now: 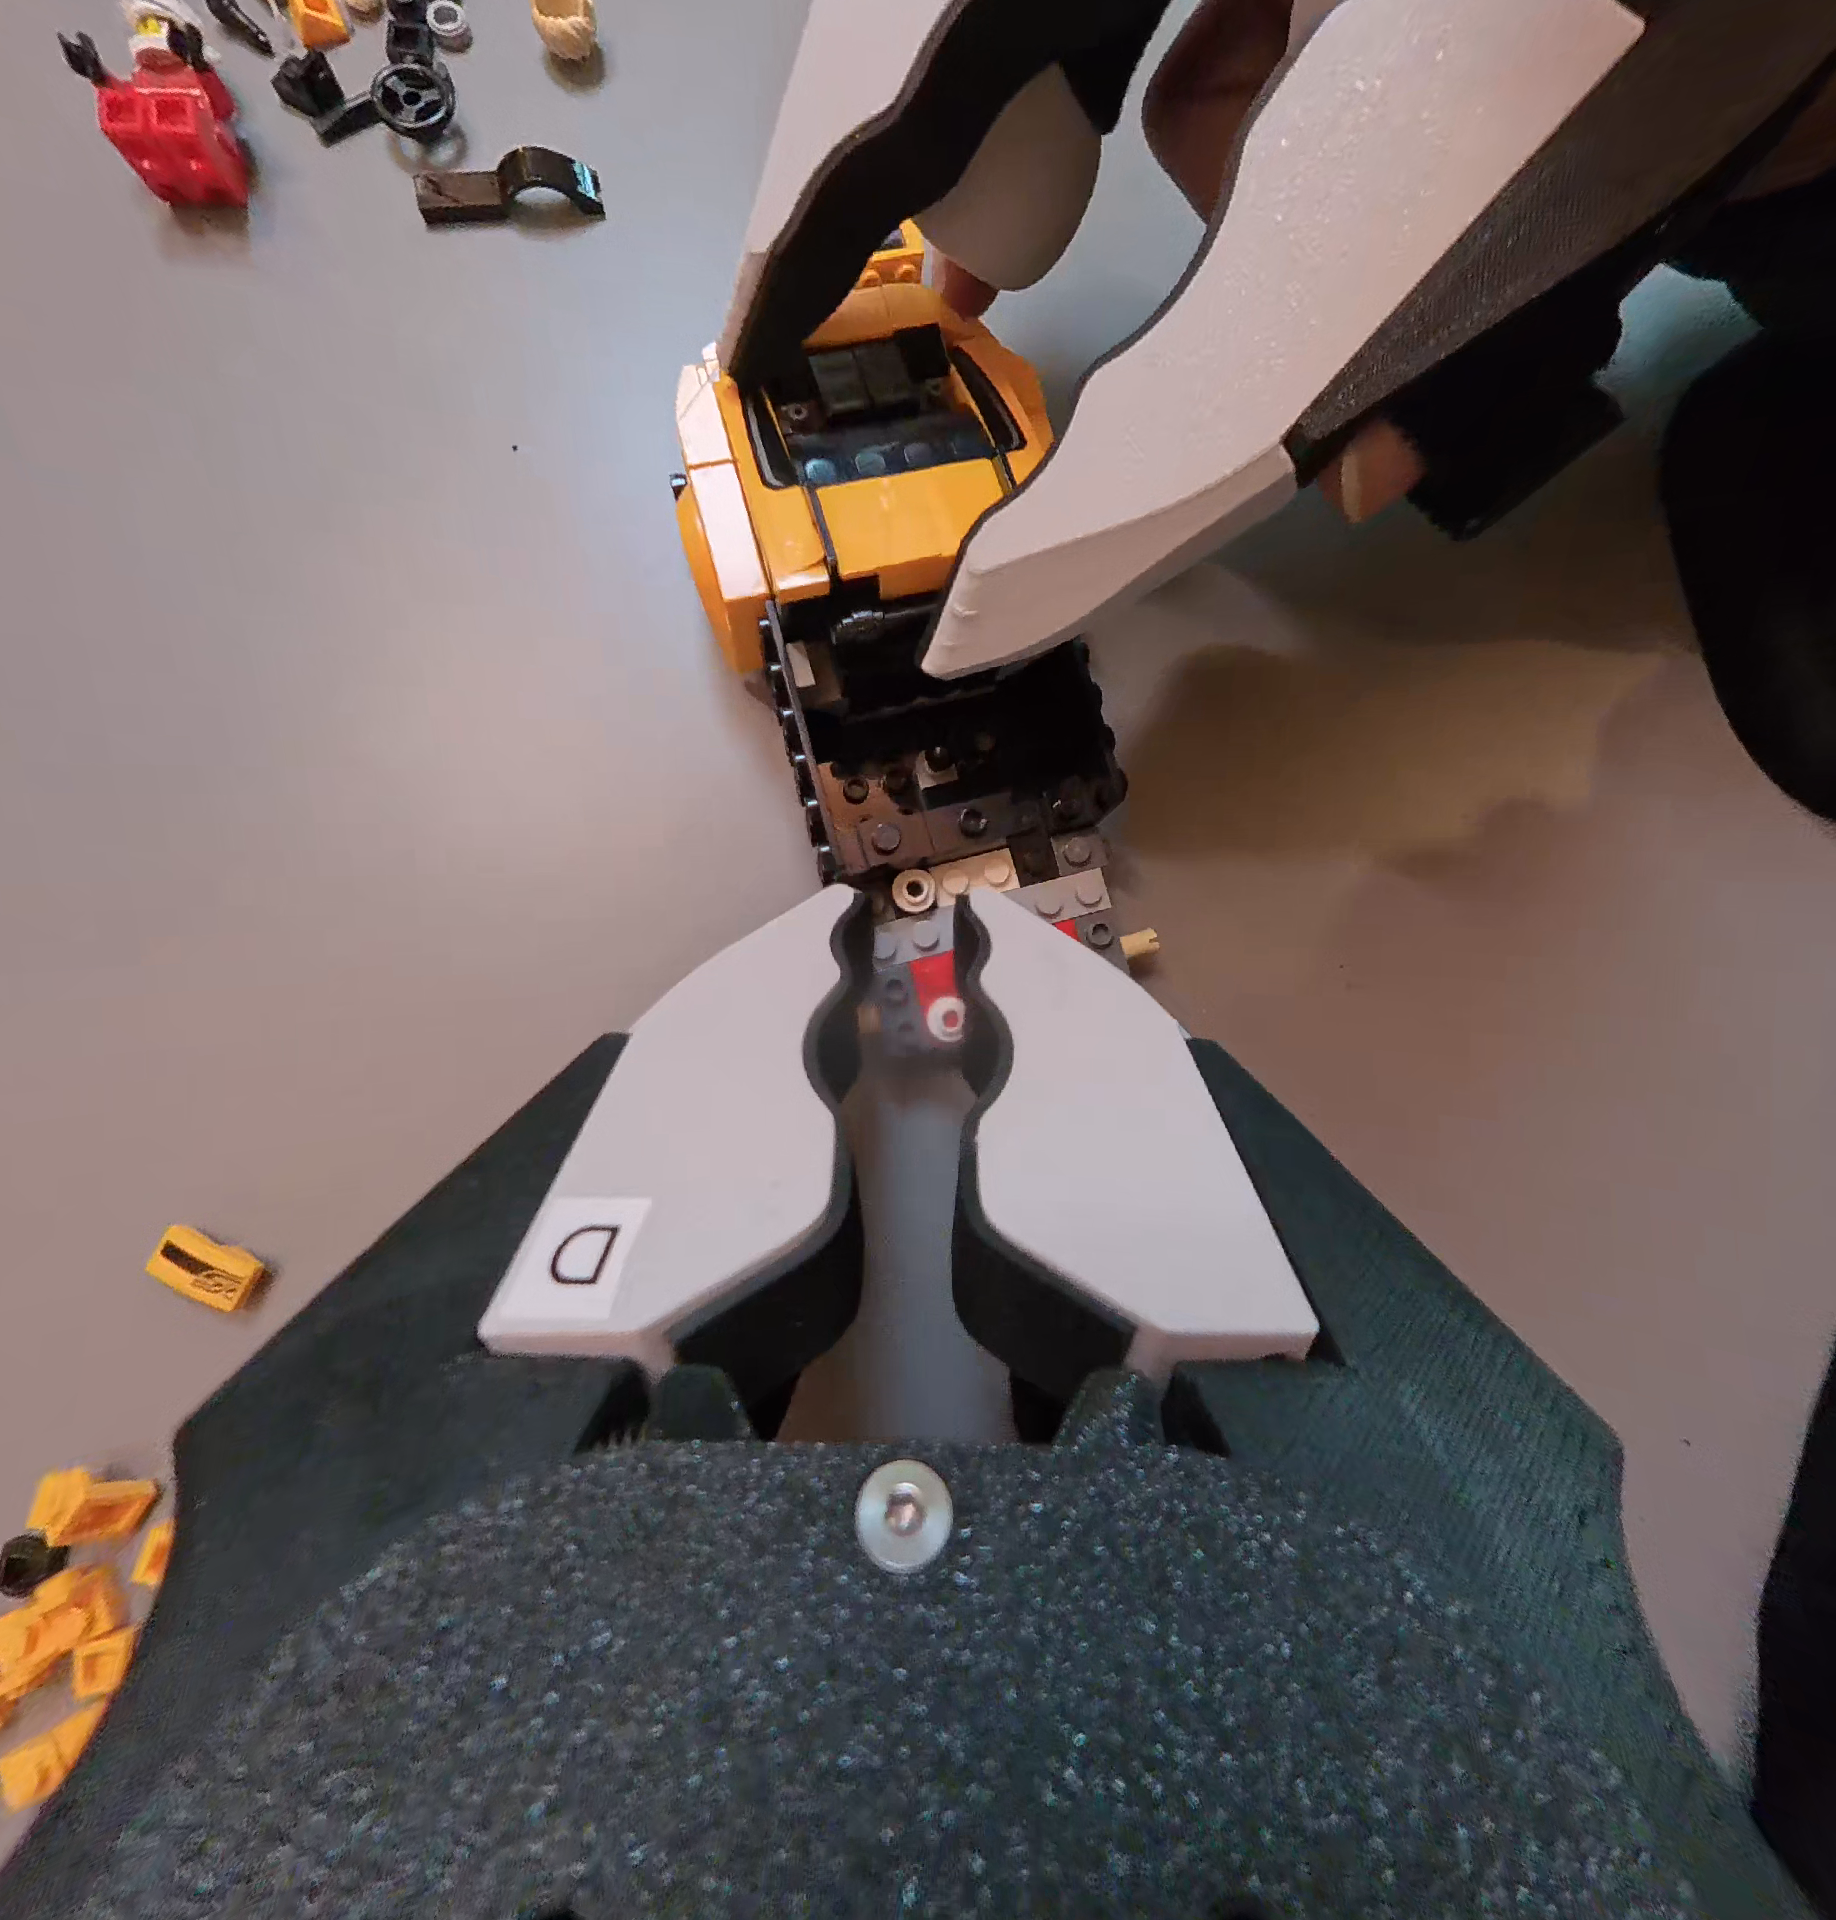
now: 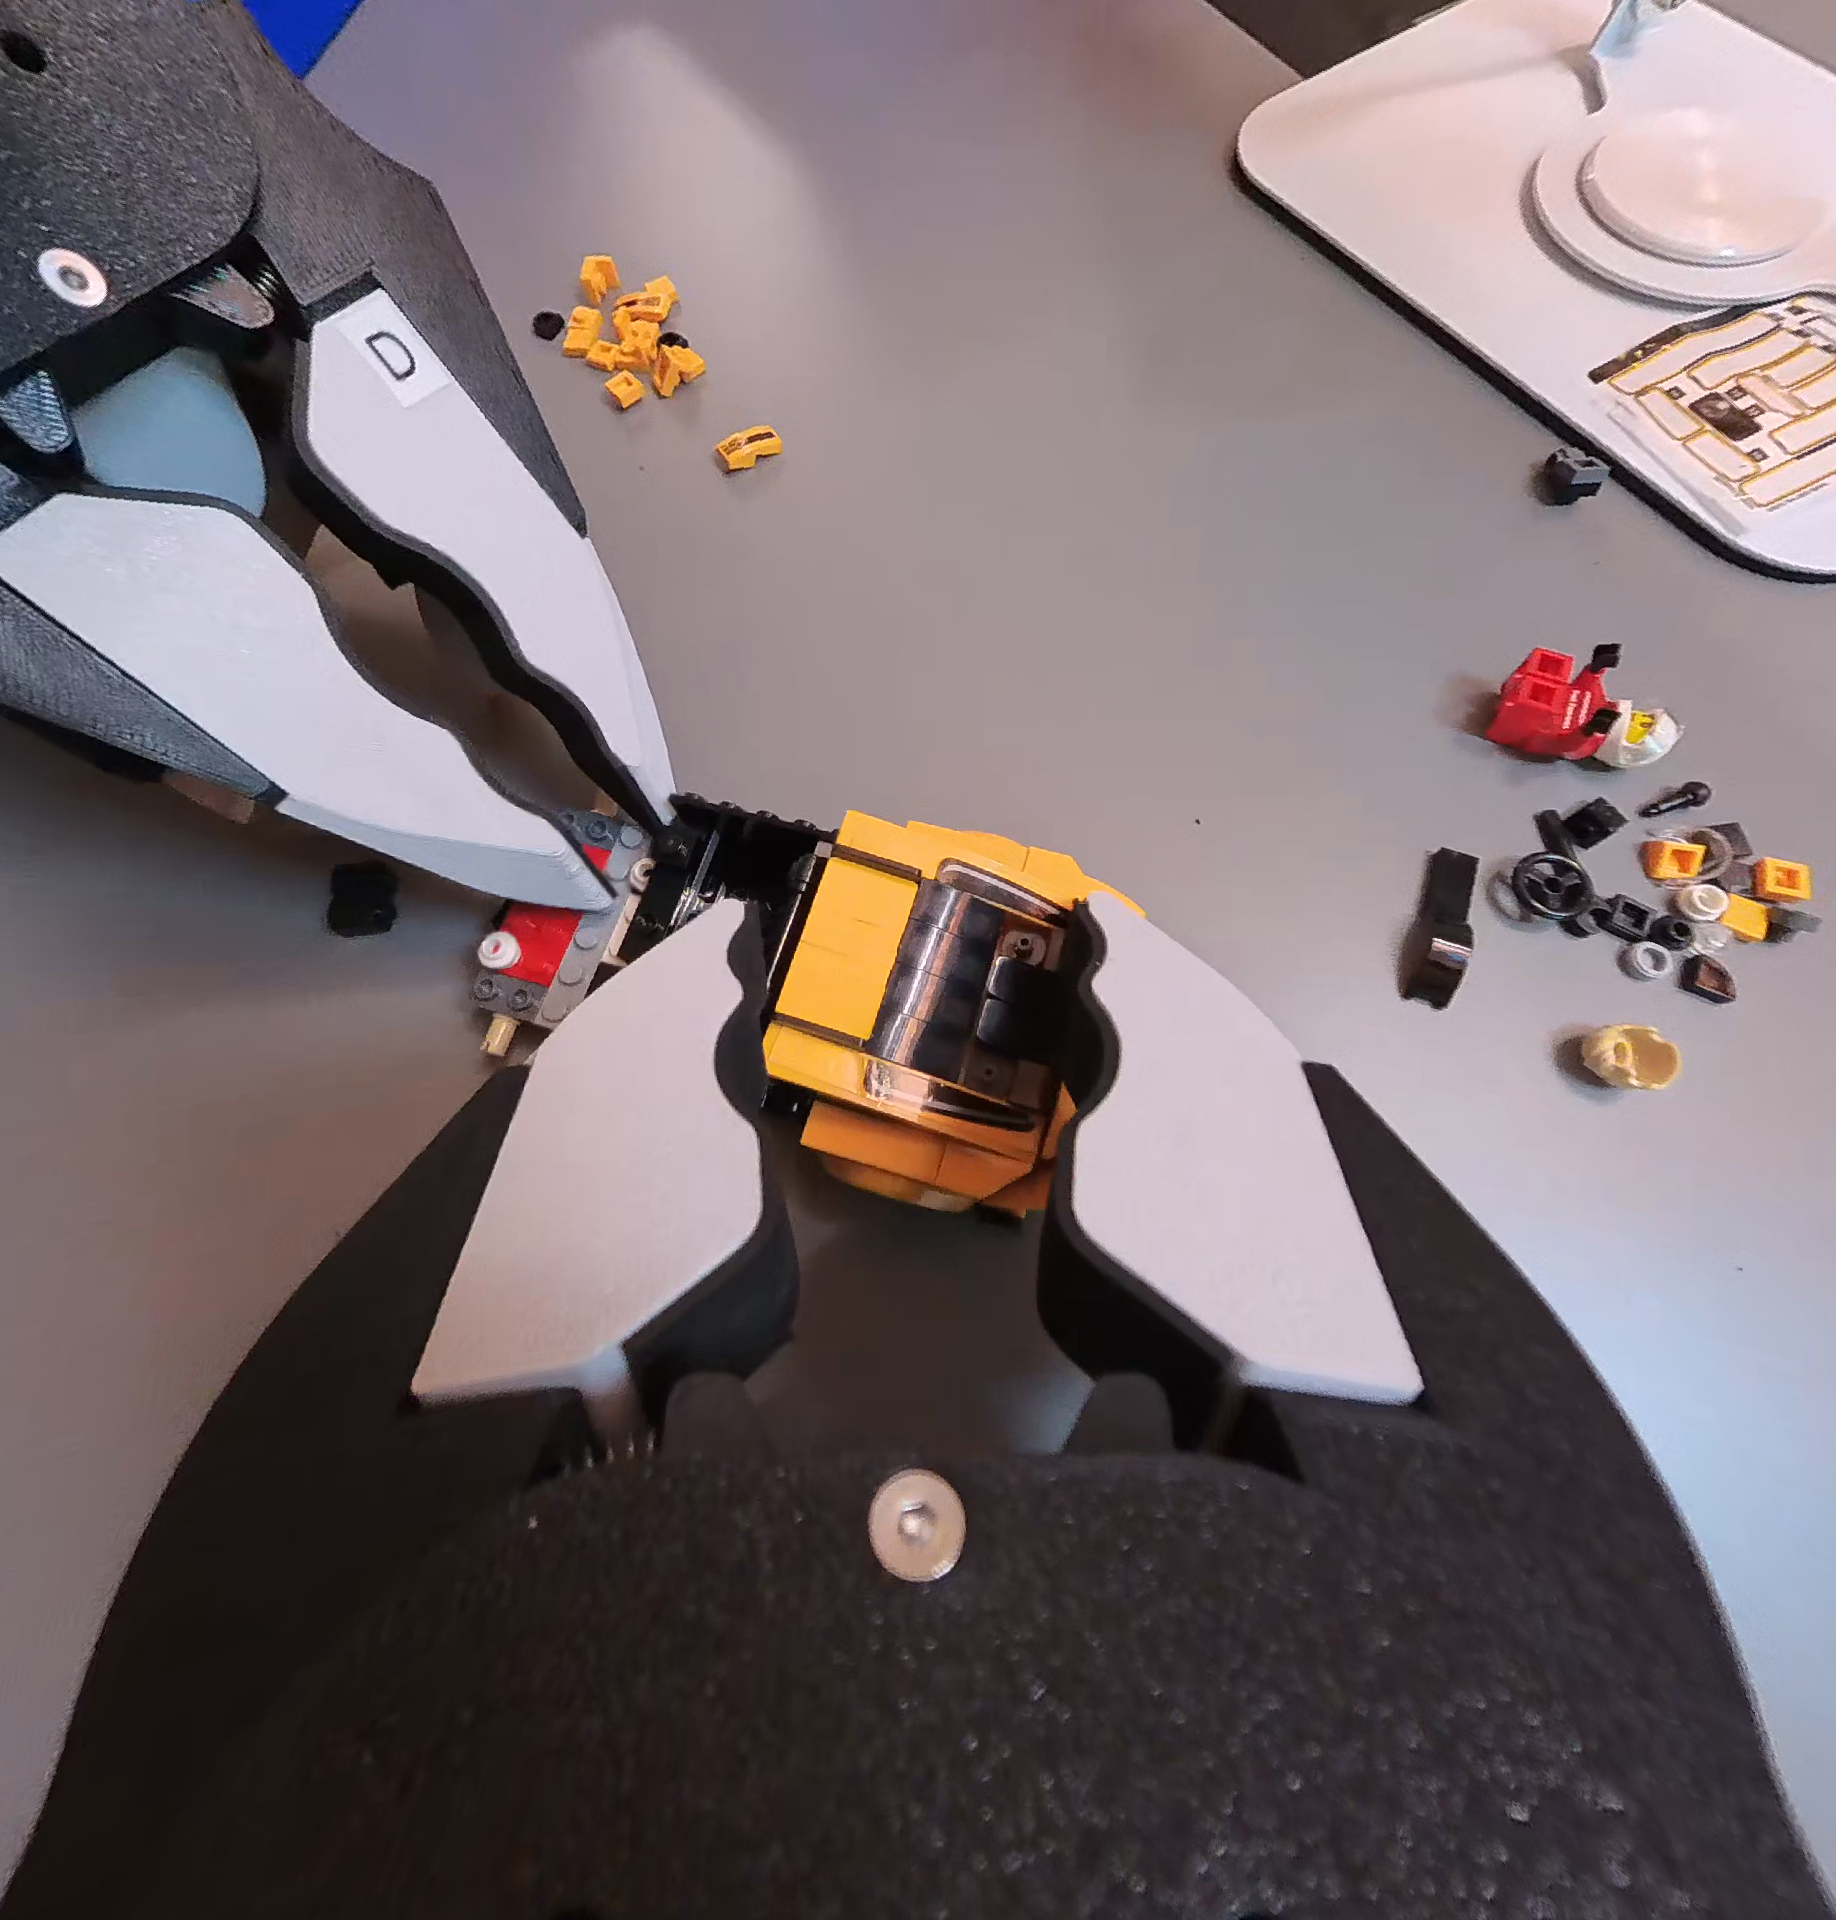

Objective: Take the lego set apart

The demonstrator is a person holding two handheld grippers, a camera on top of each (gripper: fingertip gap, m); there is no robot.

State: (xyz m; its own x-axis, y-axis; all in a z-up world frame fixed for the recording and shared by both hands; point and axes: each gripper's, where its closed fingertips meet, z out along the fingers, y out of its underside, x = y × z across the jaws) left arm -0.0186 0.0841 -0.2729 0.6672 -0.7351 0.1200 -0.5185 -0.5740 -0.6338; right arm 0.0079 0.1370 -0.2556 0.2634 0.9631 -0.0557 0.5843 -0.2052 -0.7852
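Left claw (image 1: 909, 914) pinched, right claw (image 2: 909, 925) clamped

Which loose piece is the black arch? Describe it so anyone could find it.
In the left wrist view, look left of the yellow car, below the red minifigure. The black arch lies alone there, a glossy flat strip with a curved hump, larger than the small black bits above it.

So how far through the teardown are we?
Partly done. Done: small yellow bricks are piled loose, and a red minifigure and black wheel parts lie off to one side. In hand: the left tool pinches the grey-and-red stripped chassis end, while the right tool straddles the yellow car body. Left: the yellow shell and black chassis are still joined.
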